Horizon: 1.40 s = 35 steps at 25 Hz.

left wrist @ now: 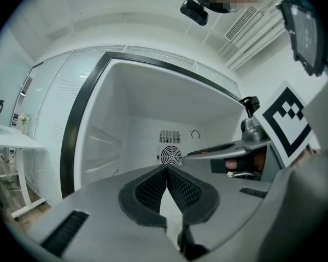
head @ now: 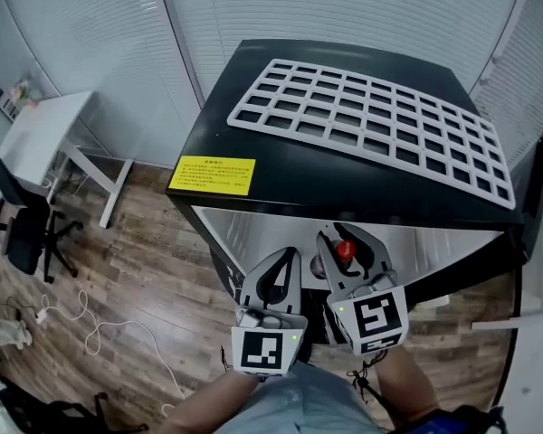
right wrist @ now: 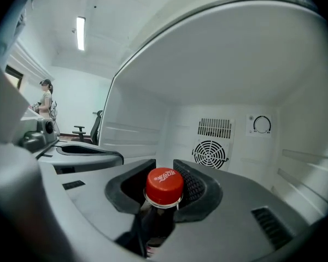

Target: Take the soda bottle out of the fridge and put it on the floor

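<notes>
Extraction of the soda bottle, shown at the grasp. Left gripper (left wrist: pixel 167 171), jaws pressed together on nothing, hangs at the mouth of the fridge (head: pixel 281 165), just beside the right gripper (right wrist: pixel 164 168). The right gripper is closed about the neck of the soda bottle (right wrist: pixel 154 222), directly beneath the red cap (right wrist: pixel 164 185). The bottle stands upright near the front of the white cavity; it is not yet on the floor (head: pixel 145 269).

A hold under the cap's collar should resist slipping, but it probably leaves the dark body free to swing. The withdrawal therefore calls for a slow, level pull straight toward the person. The bottle is best kept vertical and below the cavity ceiling, and lowered only once it is clear of the opening. The idle left gripper is the nearest obstruction and is best held aside.

Surroundings, from the left:
- An office chair (head: pixel 23 233) and a white table (head: pixel 50 129) stand well apart from the fridge.
- A white cable (head: pixel 100 328) trails over the wooden floor and is worth avoiding when choosing a spot.
- A yellow label (head: pixel 211 175) sits on the fridge's black front edge.
- A white grid rack (head: pixel 371 116) lies loose on the fridge top.
- A fan grille (right wrist: pixel 210 153) and a dial (right wrist: pixel 261 124) mark the rear wall, well behind the bottle.
- The open door (head: pixel 529 197) bounds the right side and limits movement that way.
</notes>
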Available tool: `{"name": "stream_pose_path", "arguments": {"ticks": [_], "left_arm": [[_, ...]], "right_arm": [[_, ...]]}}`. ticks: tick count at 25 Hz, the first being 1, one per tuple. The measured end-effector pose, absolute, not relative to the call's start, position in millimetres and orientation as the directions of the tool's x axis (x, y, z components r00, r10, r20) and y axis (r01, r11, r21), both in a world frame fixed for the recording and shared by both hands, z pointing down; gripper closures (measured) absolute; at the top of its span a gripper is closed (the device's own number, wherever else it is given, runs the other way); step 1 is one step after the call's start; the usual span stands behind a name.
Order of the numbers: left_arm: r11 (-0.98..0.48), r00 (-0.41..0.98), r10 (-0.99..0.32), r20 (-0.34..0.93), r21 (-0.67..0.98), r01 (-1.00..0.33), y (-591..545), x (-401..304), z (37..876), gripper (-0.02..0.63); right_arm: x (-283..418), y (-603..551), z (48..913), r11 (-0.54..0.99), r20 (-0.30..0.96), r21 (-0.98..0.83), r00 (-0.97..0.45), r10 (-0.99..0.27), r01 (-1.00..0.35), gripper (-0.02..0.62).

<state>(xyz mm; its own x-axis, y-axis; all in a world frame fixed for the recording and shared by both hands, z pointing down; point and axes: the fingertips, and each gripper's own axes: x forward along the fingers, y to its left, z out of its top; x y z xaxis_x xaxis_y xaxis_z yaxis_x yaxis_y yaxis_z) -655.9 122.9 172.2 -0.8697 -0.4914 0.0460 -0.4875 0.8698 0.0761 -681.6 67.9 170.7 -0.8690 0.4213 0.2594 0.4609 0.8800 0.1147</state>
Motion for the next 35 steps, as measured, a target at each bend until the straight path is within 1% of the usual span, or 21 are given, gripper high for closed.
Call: {"name": "stream_pose_path", "arguments": {"ticks": [4, 11, 19, 25, 30, 35], "left_arm": [[0.864, -0.866, -0.499, 0.017, 0.077, -0.497, 126.0, -626.5, 158.4, 0.589], [0.854, -0.856, -0.518, -0.001, 0.06, -0.517, 112.0, -593.5, 147.4, 0.589], [0.836, -0.836, -0.548, 0.023, 0.048, -0.547, 95.8, -558.2, 140.4, 0.589], [0.791, -0.791, -0.612, 0.02, 0.022, -0.612, 88.4, -537.3, 131.9, 0.589], [0.704, -0.705, -0.709, -0.01, 0.041, -0.709, 81.7, -511.2, 130.1, 0.589], [0.605, -0.605, -0.796, -0.023, 0.015, -0.796, 82.5, -481.3, 126.8, 0.589]], "right_arm": [[-644.6, 69.5, 154.8, 0.884, 0.259, 0.118, -0.874, 0.412, 0.452, 0.483], [-599.4, 51.5, 137.2, 0.894, 0.236, 0.122, -0.888, 0.396, 0.431, 0.483], [-544.1, 24.0, 126.7, 0.924, 0.219, 0.106, -0.915, 0.339, 0.368, 0.483], [-505.7, 9.9, 118.8, 0.961, 0.194, 0.104, -0.952, 0.235, 0.258, 0.483], [-471.2, 10.4, 115.7, 0.985, 0.18, 0.107, -0.977, 0.115, 0.135, 0.483], [-435.9, 22.9, 113.9, 0.994, 0.154, 0.102, -0.988, 0.011, 0.027, 0.485]]}}
